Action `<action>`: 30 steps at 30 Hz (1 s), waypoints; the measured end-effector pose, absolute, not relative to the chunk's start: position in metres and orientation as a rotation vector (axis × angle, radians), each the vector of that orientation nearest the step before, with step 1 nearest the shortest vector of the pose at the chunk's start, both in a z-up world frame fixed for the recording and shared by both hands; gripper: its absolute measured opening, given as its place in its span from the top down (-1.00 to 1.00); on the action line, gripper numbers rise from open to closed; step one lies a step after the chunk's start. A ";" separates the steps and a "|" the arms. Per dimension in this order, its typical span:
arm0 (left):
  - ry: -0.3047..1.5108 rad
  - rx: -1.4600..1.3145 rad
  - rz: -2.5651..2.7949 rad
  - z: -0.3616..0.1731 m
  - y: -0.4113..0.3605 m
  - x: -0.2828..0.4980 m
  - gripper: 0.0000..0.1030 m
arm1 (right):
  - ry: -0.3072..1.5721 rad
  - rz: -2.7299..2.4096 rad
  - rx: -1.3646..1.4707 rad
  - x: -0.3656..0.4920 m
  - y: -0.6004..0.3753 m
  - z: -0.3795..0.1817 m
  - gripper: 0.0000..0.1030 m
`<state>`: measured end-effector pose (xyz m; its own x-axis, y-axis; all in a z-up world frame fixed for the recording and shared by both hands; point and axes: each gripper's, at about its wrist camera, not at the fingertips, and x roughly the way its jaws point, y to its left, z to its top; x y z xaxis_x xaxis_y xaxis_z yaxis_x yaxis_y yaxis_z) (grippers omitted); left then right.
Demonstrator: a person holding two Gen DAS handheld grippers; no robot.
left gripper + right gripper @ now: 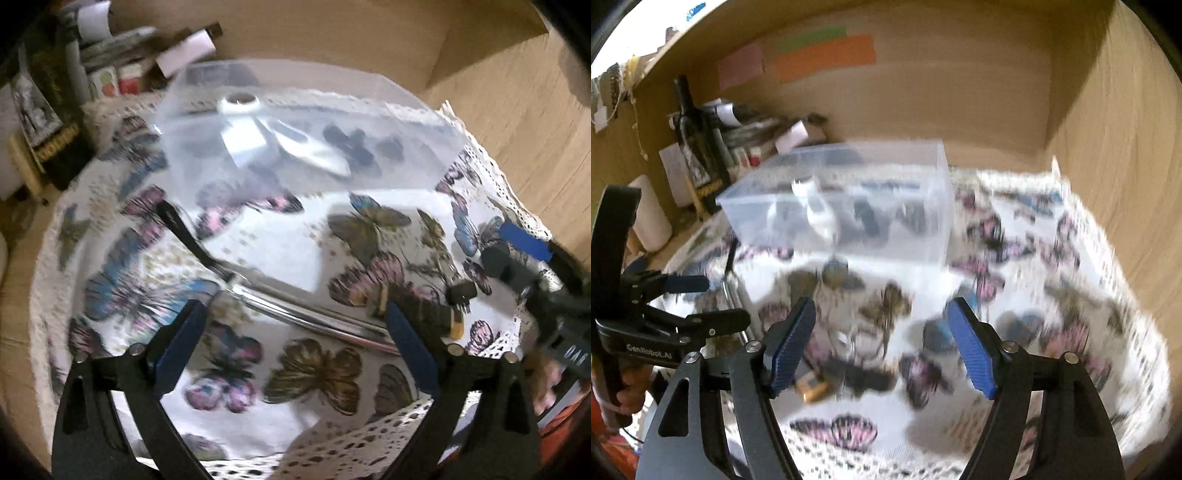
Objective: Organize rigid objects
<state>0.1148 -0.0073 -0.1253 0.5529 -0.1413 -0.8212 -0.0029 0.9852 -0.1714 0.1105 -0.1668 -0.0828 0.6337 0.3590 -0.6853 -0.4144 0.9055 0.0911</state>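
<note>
A clear plastic box [306,136] stands at the back of the butterfly-print cloth, with a white piece and dark items inside; it also shows in the right wrist view [849,206]. A long tool with a black head and chrome shaft [280,306] lies on the cloth in front of my left gripper [295,343], which is open and empty just above it. A small black-and-yellow object [443,314] lies beside the left gripper's right finger, and shows blurred in the right wrist view [820,387]. My right gripper [882,347] is open and empty above the cloth.
Books, a dark bottle [698,147] and boxes are stacked at the back left. Wooden walls [1108,147] close the back and right side. The cloth's lace edge [369,428] hangs at the front. The right gripper appears at the left wrist view's right edge [532,266].
</note>
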 end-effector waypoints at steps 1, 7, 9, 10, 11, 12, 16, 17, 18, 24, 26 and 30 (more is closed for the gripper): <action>0.986 -0.160 -0.081 -0.127 -0.009 0.115 -0.74 | 0.784 0.443 -0.073 0.109 -0.166 -0.088 -0.38; 0.943 -0.113 -0.051 -0.126 -0.011 0.108 -0.22 | 0.840 0.445 -0.064 0.102 -0.164 -0.111 -0.14; 0.929 -0.080 -0.040 -0.126 -0.010 0.101 0.09 | 0.842 0.443 -0.062 0.101 -0.164 -0.113 -0.08; 0.925 -0.068 -0.038 -0.127 -0.007 0.101 0.16 | 0.841 0.438 -0.063 0.100 -0.164 -0.113 -0.05; 0.922 -0.055 -0.040 -0.127 -0.006 0.098 0.24 | 0.839 0.432 -0.067 0.099 -0.164 -0.114 -0.01; 0.916 -0.047 -0.043 -0.127 -0.005 0.095 0.29 | 0.838 0.428 -0.076 0.098 -0.162 -0.114 0.05; 0.900 -0.023 -0.048 -0.127 -0.001 0.087 0.63 | 0.826 0.402 -0.126 0.093 -0.157 -0.114 0.34; 0.897 -0.020 -0.052 -0.127 0.000 0.086 0.71 | 0.826 0.402 -0.127 0.092 -0.157 -0.114 0.46; 0.894 -0.018 -0.055 -0.127 0.000 0.085 0.71 | 0.825 0.396 -0.123 0.092 -0.159 -0.114 0.63; 0.877 -0.004 -0.038 -0.124 0.002 0.081 0.71 | 0.830 0.400 -0.078 0.092 -0.167 -0.112 0.68; 0.878 -0.004 -0.037 -0.123 0.004 0.080 0.71 | 0.831 0.408 -0.057 0.090 -0.171 -0.110 0.67; 0.896 0.019 -0.056 -0.125 0.004 0.075 0.54 | 0.832 0.406 -0.096 0.082 -0.169 -0.111 0.57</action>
